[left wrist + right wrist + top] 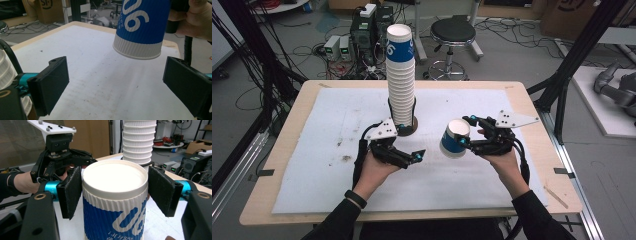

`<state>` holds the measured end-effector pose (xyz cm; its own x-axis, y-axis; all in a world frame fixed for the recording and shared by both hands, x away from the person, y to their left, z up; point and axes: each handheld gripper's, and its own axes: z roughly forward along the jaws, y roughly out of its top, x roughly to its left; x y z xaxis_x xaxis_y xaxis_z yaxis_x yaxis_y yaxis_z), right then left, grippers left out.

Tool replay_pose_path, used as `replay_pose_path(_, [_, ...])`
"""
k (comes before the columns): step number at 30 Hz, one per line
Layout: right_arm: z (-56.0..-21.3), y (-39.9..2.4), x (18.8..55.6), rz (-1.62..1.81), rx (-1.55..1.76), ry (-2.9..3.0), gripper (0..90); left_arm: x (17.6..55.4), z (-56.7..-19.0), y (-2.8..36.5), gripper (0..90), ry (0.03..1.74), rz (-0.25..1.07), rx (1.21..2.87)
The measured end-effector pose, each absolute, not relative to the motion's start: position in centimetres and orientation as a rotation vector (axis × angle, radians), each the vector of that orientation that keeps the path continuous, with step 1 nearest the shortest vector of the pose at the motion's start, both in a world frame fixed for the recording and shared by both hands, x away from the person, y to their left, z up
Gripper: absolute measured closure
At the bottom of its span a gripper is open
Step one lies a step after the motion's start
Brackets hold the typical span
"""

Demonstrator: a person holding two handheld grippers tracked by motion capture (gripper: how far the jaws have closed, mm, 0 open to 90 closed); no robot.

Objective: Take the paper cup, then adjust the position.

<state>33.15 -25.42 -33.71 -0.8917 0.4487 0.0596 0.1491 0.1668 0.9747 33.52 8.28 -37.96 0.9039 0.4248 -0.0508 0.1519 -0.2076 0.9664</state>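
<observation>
A tall stack of white ribbed paper cups (401,75) with a blue-banded cup on top stands at the middle of the table, also visible as the stack (138,142) behind the held cup. My right gripper (467,133) is shut on a single blue-and-white cup (455,139), held tilted above the mat, its pads pressing both sides of the cup (113,212) just under the rim. My left gripper (409,156) is open, jaws wide apart with nothing between them (115,75). It points toward the held cup (140,27), which hangs a little ahead of it.
A white mat (337,125) covers most of the wooden table (287,130). Beyond the far edge are a round stool (453,32), electronics boxes (372,30) and cables on the floor. A black frame post (582,45) rises at the right.
</observation>
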Motion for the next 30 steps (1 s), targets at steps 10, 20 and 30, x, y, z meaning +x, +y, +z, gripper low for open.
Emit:
replay_pose_path(10, [-33.7, -25.7, 33.2, 1.794, 0.584, 2.198, 30.3, 33.7, -38.0, 8.4, 6.6, 0.440, 0.269, 1.772])
replay_pose_path(20, [-33.6, -25.6, 33.1, 1.815, 0.557, 2.211, 30.3, 33.6, -38.1, 7.6, 6.5, 0.409, 0.226, 1.784])
replay_pose_path(30, [-33.5, -24.8, 32.7, 1.853, 0.500, 2.258, 30.3, 33.1, -38.0, 6.4, 6.6, 0.348, 0.154, 1.788])
